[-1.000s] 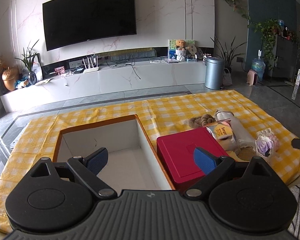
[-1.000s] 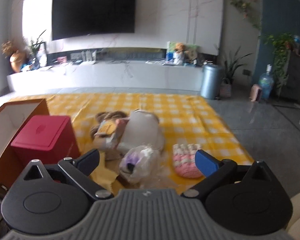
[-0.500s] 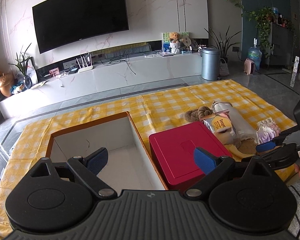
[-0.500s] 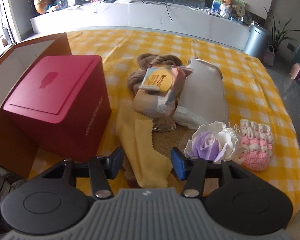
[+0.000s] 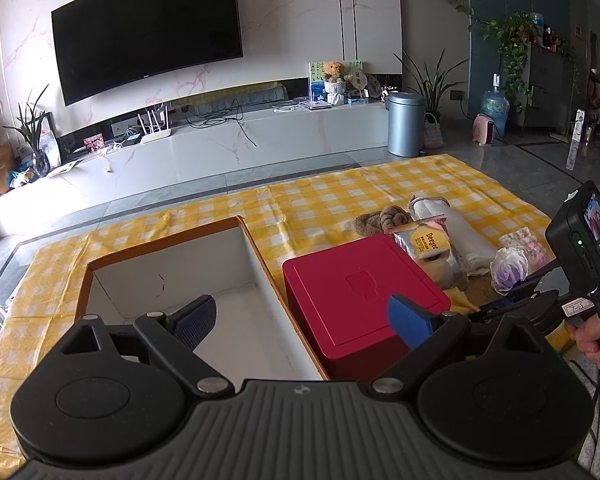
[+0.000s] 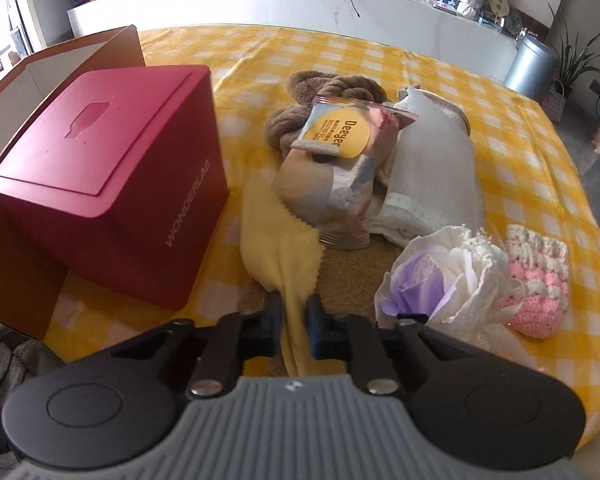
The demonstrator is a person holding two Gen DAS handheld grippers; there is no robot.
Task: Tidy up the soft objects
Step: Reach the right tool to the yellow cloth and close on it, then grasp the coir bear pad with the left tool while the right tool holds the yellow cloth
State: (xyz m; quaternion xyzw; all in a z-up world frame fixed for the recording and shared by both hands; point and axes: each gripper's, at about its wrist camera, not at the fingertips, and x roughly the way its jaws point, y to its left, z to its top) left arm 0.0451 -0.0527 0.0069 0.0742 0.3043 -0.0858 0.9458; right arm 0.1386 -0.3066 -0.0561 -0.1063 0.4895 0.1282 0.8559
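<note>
My right gripper (image 6: 294, 322) has just been closing and pinches the yellow cloth (image 6: 278, 236); my left gripper (image 5: 300, 320) hangs wide beside it.

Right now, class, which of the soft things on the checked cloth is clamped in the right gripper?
The pale yellow cloth: the right gripper is shut on its near end. The brown plush, white roll and pink crochet piece lie untouched.

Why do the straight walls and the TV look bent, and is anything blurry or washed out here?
Left wrist view: fisheye lens bows the television and wall panels; sharp, evenly lit. Right wrist view: same bulging bends the red box; the window corner at top left is blown out, and the yellow cloth looks slightly soft near the right gripper.
</note>
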